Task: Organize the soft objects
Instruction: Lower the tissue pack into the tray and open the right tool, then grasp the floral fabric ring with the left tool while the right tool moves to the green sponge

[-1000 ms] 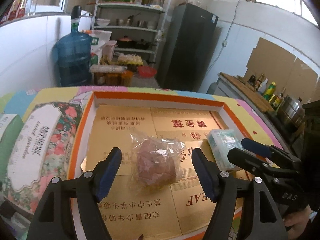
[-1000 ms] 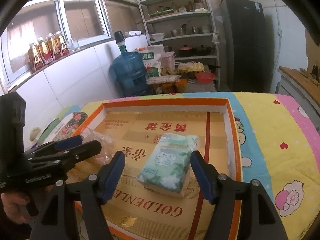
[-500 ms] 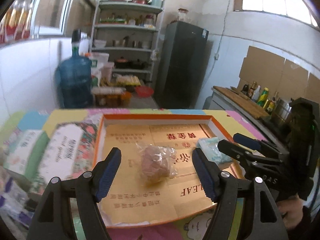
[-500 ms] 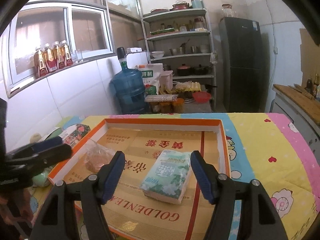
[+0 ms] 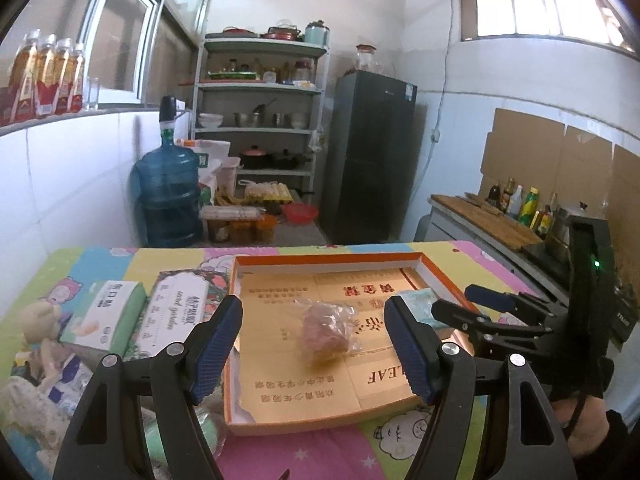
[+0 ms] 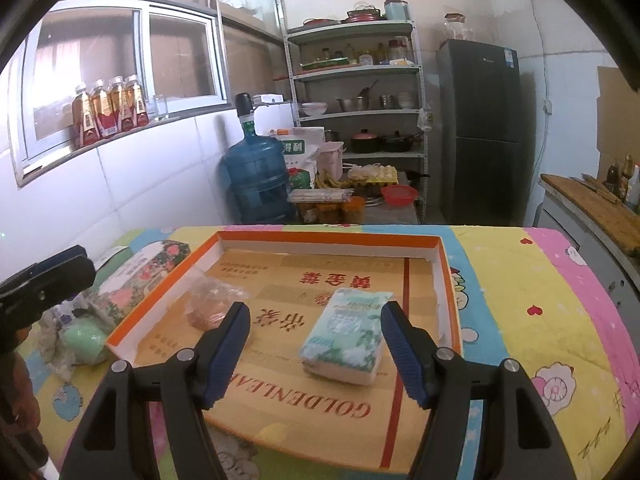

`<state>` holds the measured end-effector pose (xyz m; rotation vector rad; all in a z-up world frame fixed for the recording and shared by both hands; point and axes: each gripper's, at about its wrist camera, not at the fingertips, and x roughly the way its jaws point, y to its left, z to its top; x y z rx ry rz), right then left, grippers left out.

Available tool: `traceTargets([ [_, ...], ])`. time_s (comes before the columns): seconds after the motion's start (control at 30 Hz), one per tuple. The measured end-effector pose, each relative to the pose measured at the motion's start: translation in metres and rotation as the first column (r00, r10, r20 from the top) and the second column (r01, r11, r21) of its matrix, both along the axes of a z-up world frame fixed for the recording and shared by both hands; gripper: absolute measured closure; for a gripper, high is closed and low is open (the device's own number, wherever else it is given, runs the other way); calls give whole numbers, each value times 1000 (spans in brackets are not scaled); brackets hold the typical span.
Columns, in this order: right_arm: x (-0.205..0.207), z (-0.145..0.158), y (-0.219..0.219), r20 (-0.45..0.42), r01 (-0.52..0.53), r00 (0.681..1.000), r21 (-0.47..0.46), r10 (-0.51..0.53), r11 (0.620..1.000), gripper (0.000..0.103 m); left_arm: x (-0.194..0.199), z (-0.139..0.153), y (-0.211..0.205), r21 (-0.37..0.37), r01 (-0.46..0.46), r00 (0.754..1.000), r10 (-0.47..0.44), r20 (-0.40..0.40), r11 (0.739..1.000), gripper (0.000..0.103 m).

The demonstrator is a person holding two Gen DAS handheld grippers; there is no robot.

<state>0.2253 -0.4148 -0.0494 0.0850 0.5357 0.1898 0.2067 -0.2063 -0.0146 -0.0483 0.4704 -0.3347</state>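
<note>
Gold "GOLDENLEAF" lettering on orange-rimmed tray point(image 6: 450, 280) under tissue pack point(image 6: 348, 334)

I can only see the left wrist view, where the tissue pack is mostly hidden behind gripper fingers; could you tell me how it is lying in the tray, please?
Observer: In the right wrist view the tissue pack lies flat, printed face up, on the floor of the tray. It is near the right wall but apart from it, with a strip of tray floor showing between them.
Operator: Thank you. Is the right gripper holding it?
Observer: No. The right gripper is open and holds nothing; the pack shows between its fingers in the picture but rests on the tray floor, well apart from the bagged item.
</note>
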Motion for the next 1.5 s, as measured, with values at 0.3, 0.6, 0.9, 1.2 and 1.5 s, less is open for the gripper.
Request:
traceTargets([
  [0.3, -33, 14, 25, 5, -11, 1000, 24, 11, 1000, 35, -28, 6, 14, -2, -33, 999, 33, 40, 999, 28],
  [0.6, -59, 24, 55, 29, -56, 998, 61, 55, 997, 35, -63, 11, 36, 16, -96, 990, 93, 102, 995, 28],
  [0.9, -86, 37, 94, 88, -111, 990, 22, 109, 994, 35, -93, 15, 64, 13, -137, 982, 134, 133, 991, 28],
  [1.2, -103, 43, 133, 114, -163, 980, 4, 161, 987, 35, -121, 17, 110, -7, -207, 960, 204, 192, 978, 28],
  [1.5, -106, 32, 171, 106, -216, 971, -2, 215, 976, 35, -130, -2, 170, -58, -251, 954, 257, 153, 966, 28],
])
